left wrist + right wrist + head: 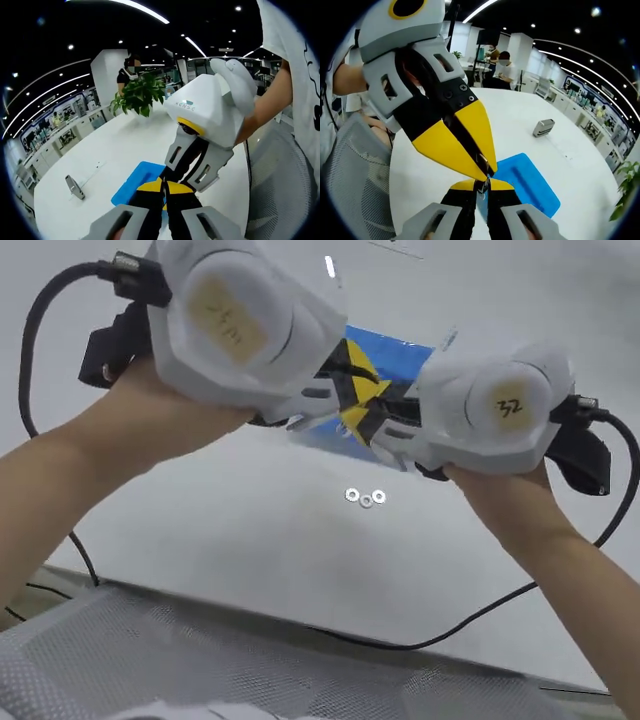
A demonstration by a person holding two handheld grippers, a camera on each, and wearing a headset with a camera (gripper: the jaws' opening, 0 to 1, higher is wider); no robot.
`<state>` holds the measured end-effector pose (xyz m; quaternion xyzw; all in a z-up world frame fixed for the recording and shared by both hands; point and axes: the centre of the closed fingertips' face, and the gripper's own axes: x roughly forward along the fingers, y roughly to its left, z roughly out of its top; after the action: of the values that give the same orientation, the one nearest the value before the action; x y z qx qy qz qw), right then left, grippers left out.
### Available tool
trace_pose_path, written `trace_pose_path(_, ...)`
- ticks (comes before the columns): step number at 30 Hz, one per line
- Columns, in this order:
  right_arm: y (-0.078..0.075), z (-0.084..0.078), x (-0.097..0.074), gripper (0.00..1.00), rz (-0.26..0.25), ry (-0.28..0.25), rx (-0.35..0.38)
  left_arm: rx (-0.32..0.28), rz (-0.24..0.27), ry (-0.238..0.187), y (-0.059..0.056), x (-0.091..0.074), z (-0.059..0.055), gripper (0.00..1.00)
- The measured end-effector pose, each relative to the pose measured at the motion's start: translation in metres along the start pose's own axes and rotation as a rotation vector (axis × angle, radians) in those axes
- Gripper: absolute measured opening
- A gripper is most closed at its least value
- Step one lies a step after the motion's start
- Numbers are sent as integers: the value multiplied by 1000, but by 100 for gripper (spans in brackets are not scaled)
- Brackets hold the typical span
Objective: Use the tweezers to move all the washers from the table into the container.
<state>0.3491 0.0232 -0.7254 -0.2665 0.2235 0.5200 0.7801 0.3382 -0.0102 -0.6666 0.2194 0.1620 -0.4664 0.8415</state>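
Note:
Three small silver washers (365,498) lie close together on the white table (250,530), nearer to me than both grippers. The flat blue container (402,355) lies just behind the grippers, also seen as the blue container (136,184) and blue container (532,185). My left gripper (365,378) and right gripper (357,422) are raised above the table with their yellow tips meeting. The jaws of the left gripper (165,189) are closed, as are those of the right gripper (481,189). A thin sliver shows at the touching tips; I cannot tell what it is.
A small grey metal block (75,187) stands on the table beyond the container, also the grey block (543,127). A potted plant (140,95) stands at the far end. Black cables (430,640) trail over the near table edge above a mesh chair (200,665).

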Motion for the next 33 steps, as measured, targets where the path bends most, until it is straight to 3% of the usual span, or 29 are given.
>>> trace_pose_path(5,-15,8,1,3,-25,-15,-13,31,14,-8,14,4,7,0)
trace_pose_path(10,-29,8,10,3,-42,-16,-18,37,30,-7,26,13,4,0)
trace_pose_path(19,-43,-1,27,3,-49,4,-5,-6,66,-5,40,28,-9,0)
trace_pose_path(33,-43,-22,53,3,-10,40,31,-19,81,41,44,43,-36,0)
